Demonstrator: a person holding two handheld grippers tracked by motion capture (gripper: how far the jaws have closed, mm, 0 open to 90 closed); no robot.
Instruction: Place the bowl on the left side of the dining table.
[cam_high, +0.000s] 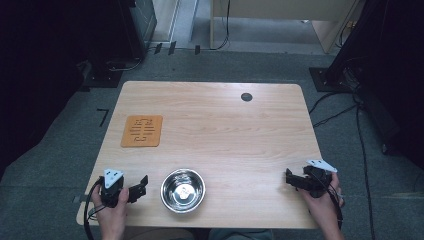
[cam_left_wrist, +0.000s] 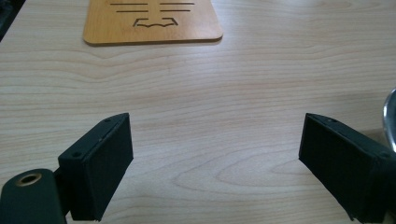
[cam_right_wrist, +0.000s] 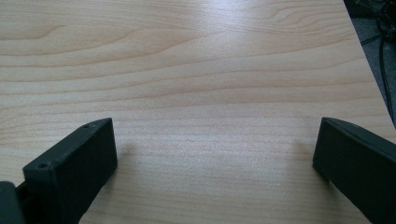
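A shiny steel bowl (cam_high: 183, 190) stands empty near the table's front edge, between my two grippers. Its rim (cam_left_wrist: 390, 116) shows at the right edge of the left gripper view. My left gripper (cam_high: 138, 188) rests low just left of the bowl, held by a hand; it is open (cam_left_wrist: 215, 140) with only bare wood between its jaws. An orange-brown cut-out trivet (cam_high: 142, 131) lies flat farther back on the left, straight ahead of the left gripper (cam_left_wrist: 152, 21). My right gripper (cam_high: 291, 178) sits near the front right corner, open (cam_right_wrist: 215, 144) over bare table.
The light wooden table (cam_high: 225, 135) has a dark round cable hole (cam_high: 246, 97) near its far edge. The table's right edge (cam_right_wrist: 366, 56) runs close beside the right gripper. Cables (cam_high: 360, 130) lie on the grey floor to the right.
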